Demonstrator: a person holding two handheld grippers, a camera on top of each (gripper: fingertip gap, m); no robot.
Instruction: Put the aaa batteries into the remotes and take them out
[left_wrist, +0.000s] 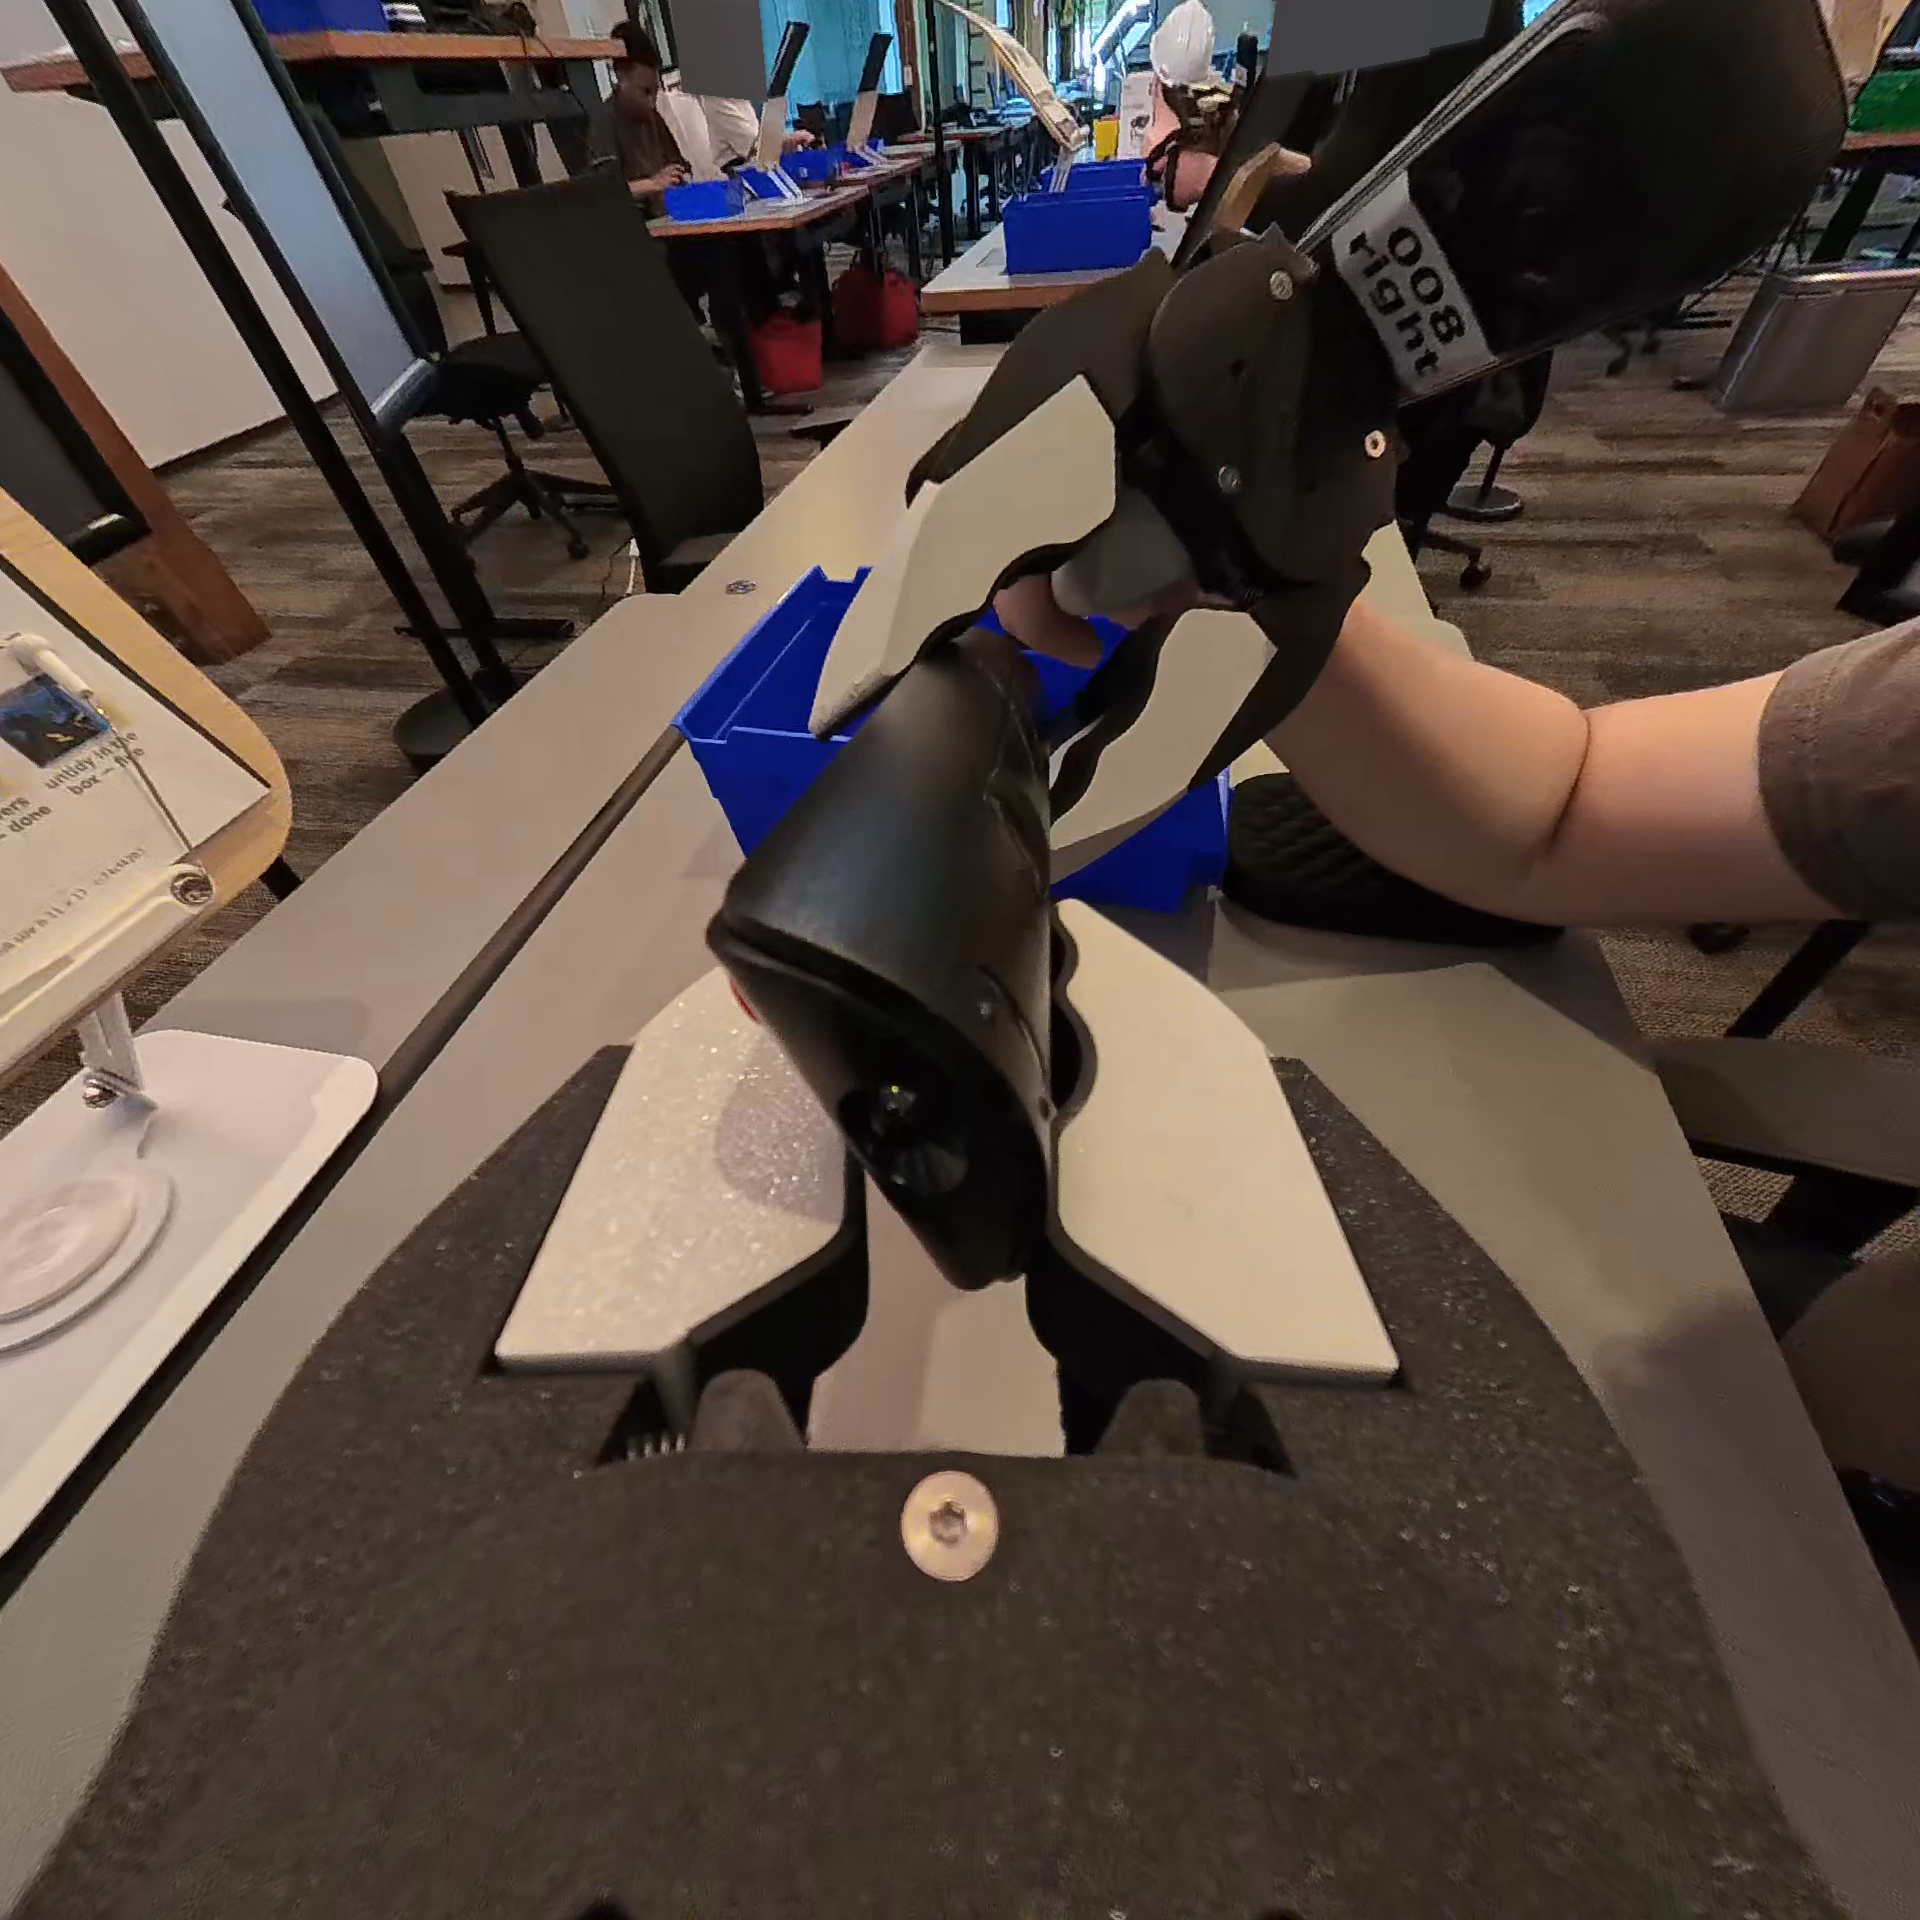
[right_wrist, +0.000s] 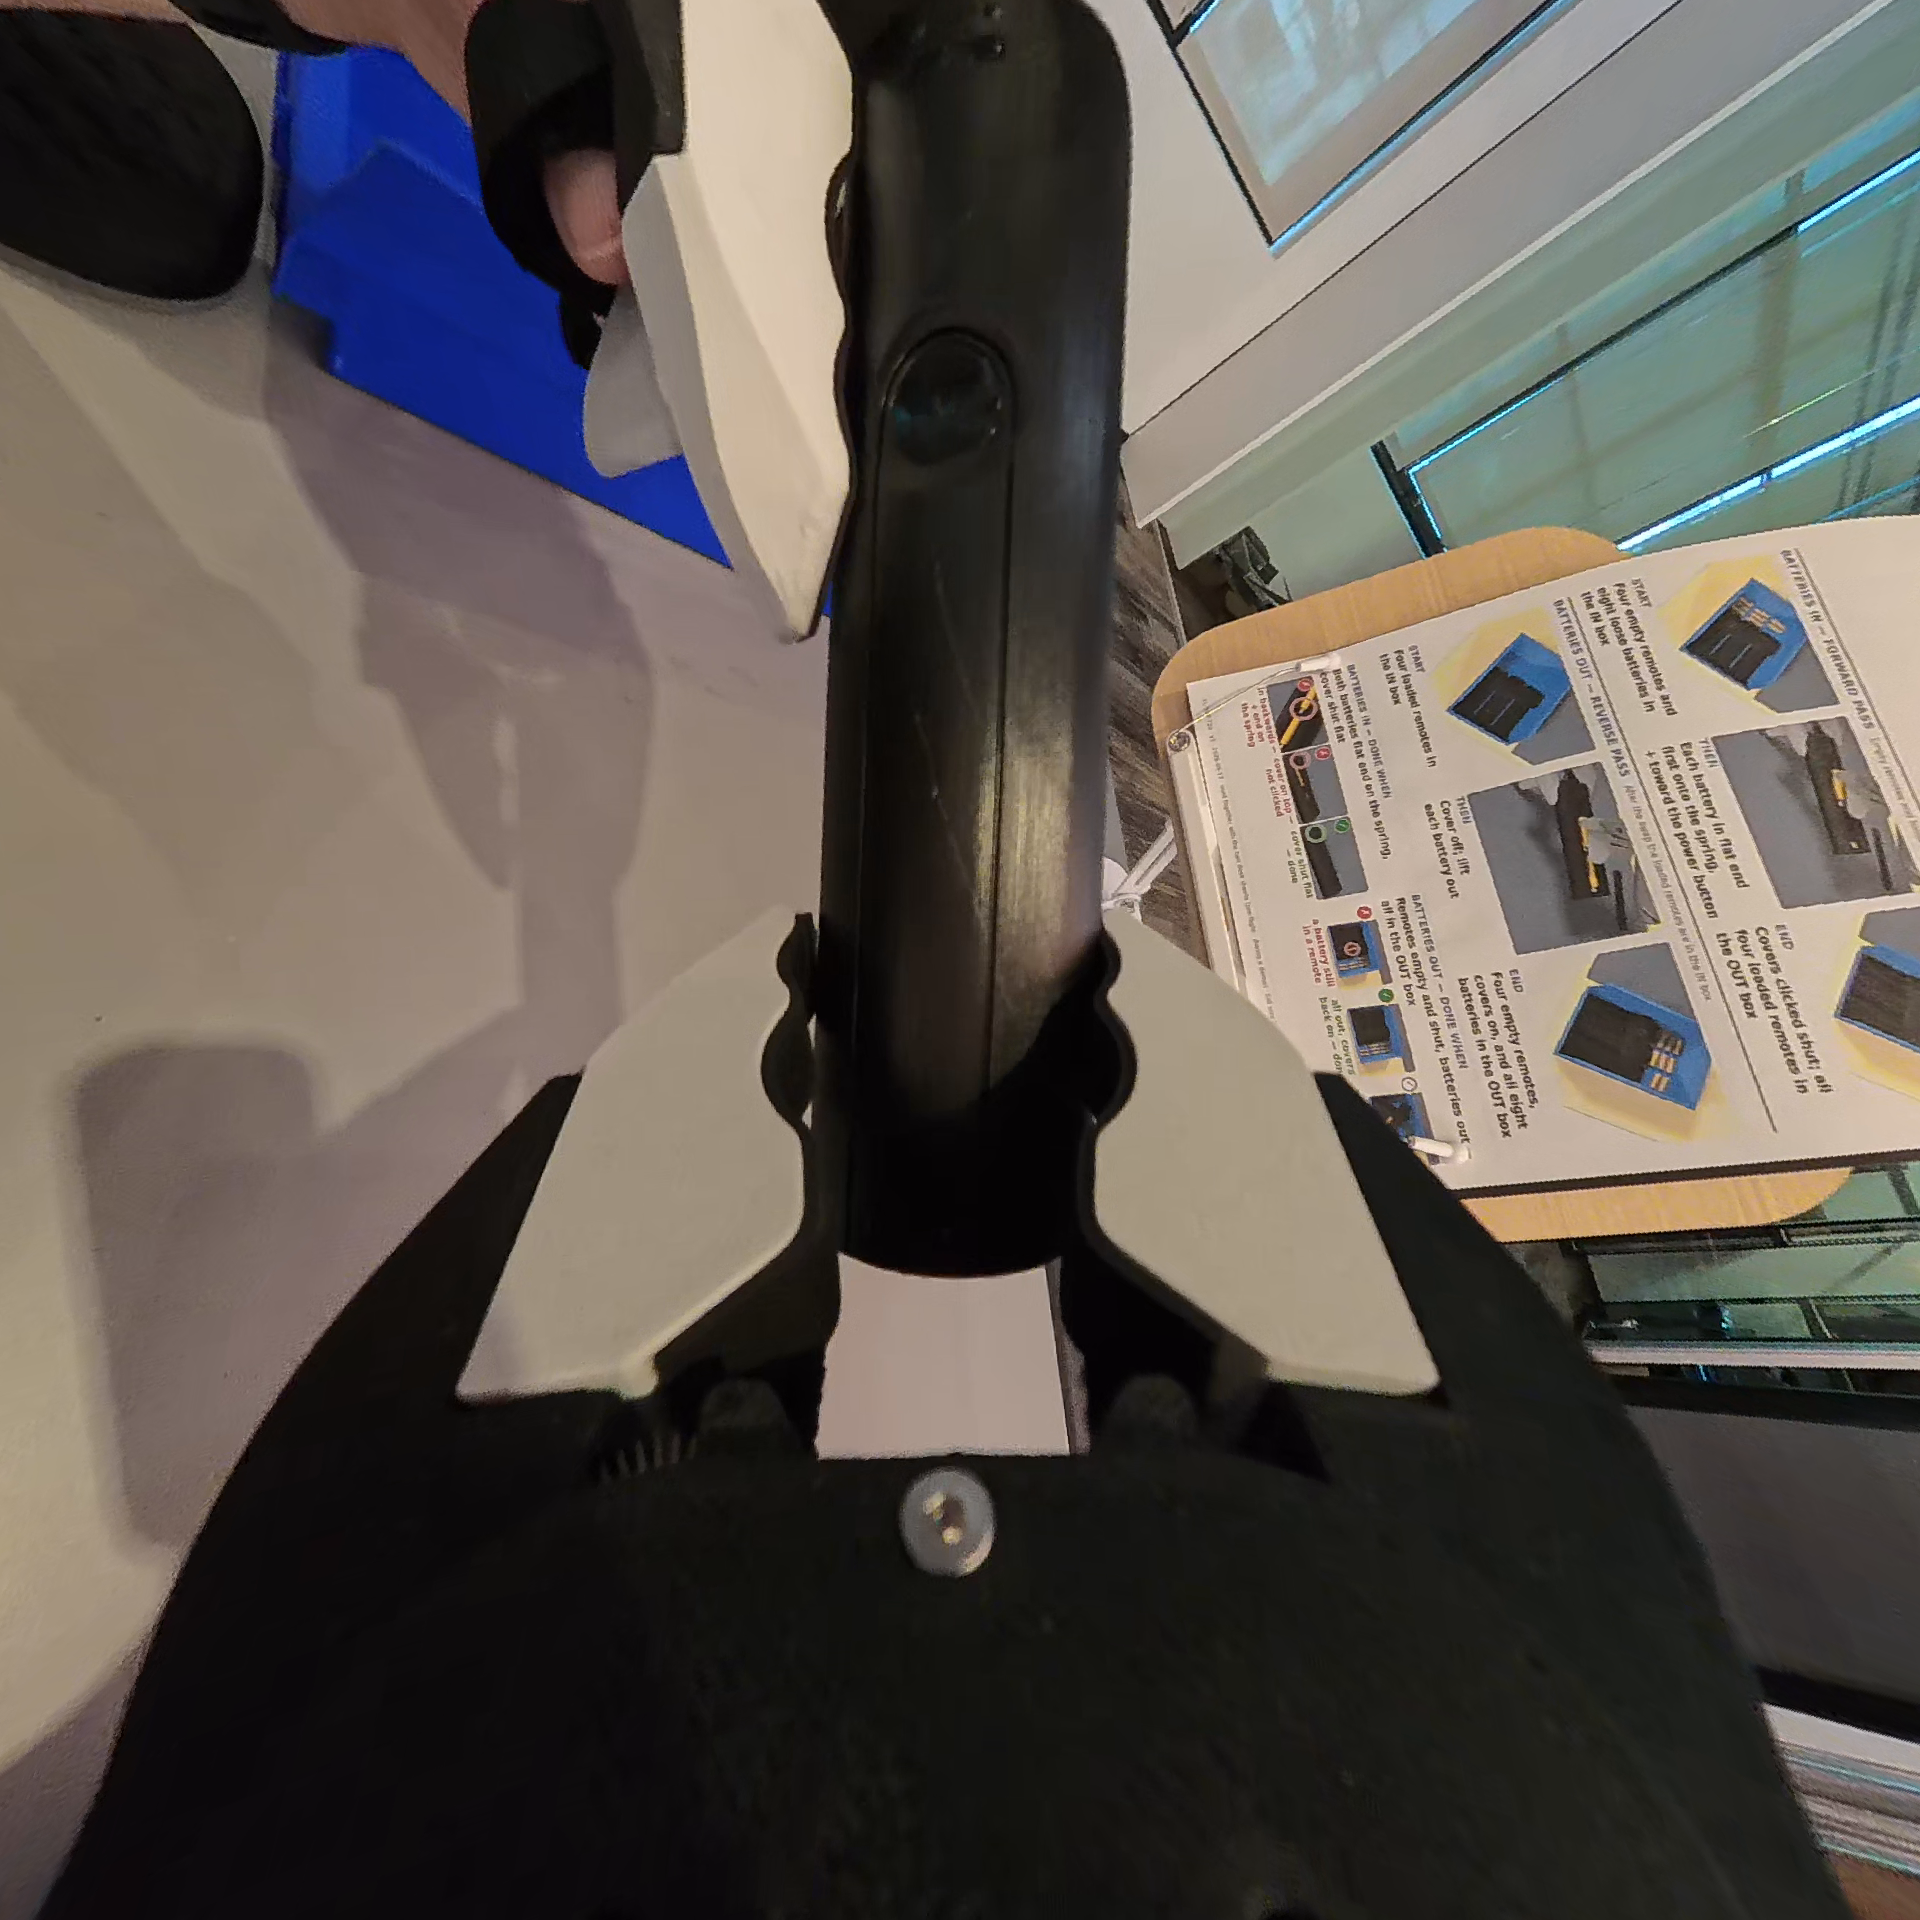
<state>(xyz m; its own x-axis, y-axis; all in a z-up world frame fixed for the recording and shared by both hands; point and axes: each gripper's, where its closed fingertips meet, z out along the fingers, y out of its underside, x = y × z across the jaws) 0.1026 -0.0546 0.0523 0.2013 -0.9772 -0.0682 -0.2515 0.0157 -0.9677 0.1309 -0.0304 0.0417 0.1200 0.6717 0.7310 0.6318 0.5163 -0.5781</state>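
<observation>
Rows of desks, dark office chairs and blue bins fill the carpeted room behind the pale grey counter (left_wrist: 582, 831) in the left wrist view. Above that counter, the left claw (left_wrist: 951, 1174) is clamped on one end of a long, glossy black plastic remote (left_wrist: 914, 997), its grey fingers (left_wrist: 686, 1174) pressing both sides. The remote slants up and away to the right claw (left_wrist: 997, 727), which grips its far end from above; a bare forearm (left_wrist: 1507, 790) reaches in from the right. Behind the remote sits a blue plastic bin (left_wrist: 748, 727), with a black mesh pad (left_wrist: 1320, 862) just beside it. A printed instruction sheet on a white stand (left_wrist: 94, 831) is at the left edge. From the right wrist view, the right claw (right_wrist: 951, 1049) is clenched around the near end of the same remote (right_wrist: 956, 665), held clear of the counter (right_wrist: 312, 831). The left claw (right_wrist: 894, 364) holds the far end, one white finger (right_wrist: 748, 343) flat against the remote's side. The blue bin (right_wrist: 436, 312) lies beyond, and the illustrated sheet on its wooden board (right_wrist: 1558, 883) is to the right.
</observation>
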